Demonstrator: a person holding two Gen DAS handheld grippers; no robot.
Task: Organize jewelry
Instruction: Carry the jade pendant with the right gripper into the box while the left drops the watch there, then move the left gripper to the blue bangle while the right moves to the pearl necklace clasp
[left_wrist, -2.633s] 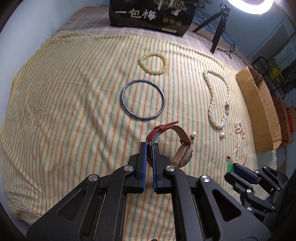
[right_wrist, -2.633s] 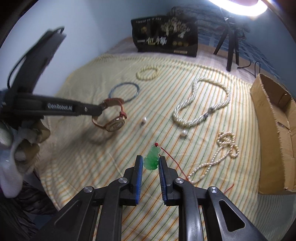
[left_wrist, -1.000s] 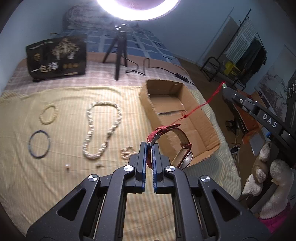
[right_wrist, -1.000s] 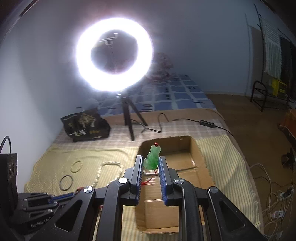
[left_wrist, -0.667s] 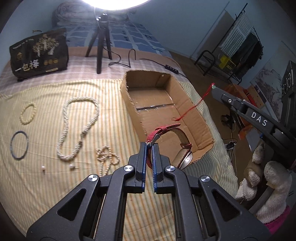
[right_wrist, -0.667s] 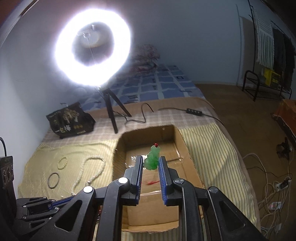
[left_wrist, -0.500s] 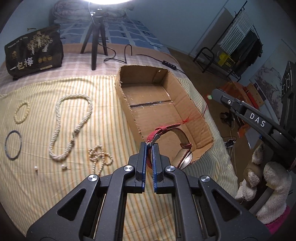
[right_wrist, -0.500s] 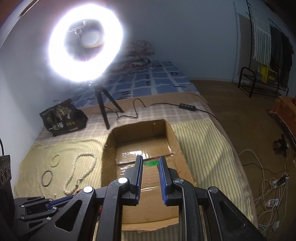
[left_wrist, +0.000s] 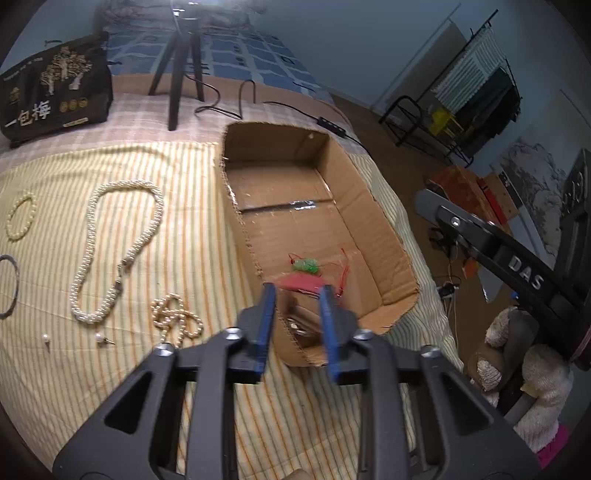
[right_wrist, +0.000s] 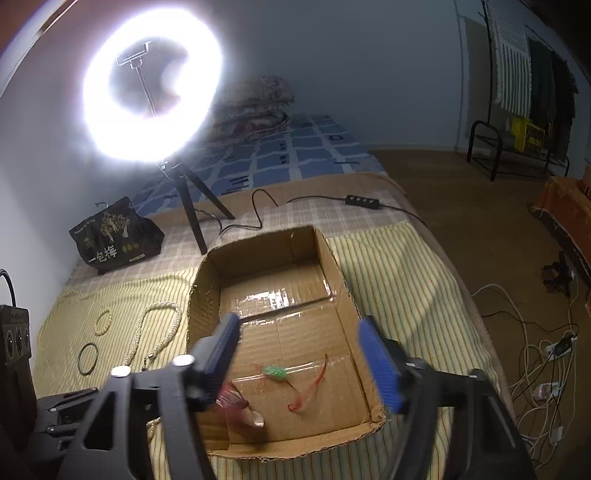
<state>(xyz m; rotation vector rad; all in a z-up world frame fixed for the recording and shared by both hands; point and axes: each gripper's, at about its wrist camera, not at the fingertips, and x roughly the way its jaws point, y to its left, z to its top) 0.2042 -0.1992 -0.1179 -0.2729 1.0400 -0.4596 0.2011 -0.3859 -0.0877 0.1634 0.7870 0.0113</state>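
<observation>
An open cardboard box lies on the striped bedspread. A green pendant on a red cord lies on the box floor. The red-strapped watch, blurred, is at the box's near corner. My left gripper is open over the box's near wall, the watch just beyond its fingers. My right gripper is wide open and empty above the box. A long pearl necklace, a small pearl strand, a bead bracelet, a dark bangle and two pearl earrings lie on the spread.
A ring light on a tripod stands behind the box, with a cable and power strip. A black printed bag sits at the back left. The bed edge drops to the floor on the right, where cables lie.
Both grippers have opened. The green pendant has dropped onto the box floor and the watch has left the left gripper's jaws and is down at the box's near corner.
</observation>
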